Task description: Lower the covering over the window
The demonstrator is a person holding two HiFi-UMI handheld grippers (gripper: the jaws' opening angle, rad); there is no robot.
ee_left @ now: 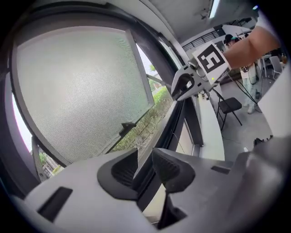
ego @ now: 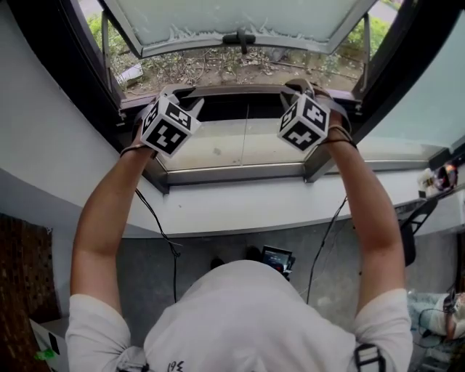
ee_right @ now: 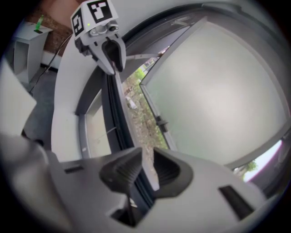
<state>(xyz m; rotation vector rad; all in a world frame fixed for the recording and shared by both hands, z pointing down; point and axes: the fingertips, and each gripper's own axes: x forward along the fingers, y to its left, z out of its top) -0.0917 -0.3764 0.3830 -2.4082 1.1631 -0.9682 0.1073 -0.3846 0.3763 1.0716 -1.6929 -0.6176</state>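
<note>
Your left gripper (ee_left: pixel 143 169) and right gripper (ee_right: pixel 144 169) both sit on the dark rail (ego: pixel 240 99) below the swung-out sash (ego: pixel 240 18); each pair of fingers (ee_right: pixel 120 170) is drawn in to a narrow gap, with the rail's edge pinched between them. The rail runs crosswise, straight from one gripper to the other; I take it for the covering's pull bar. Neither hand is nearer, one gripping toward each end; so pull down square to that axis, hands level, or it may rack.
</note>
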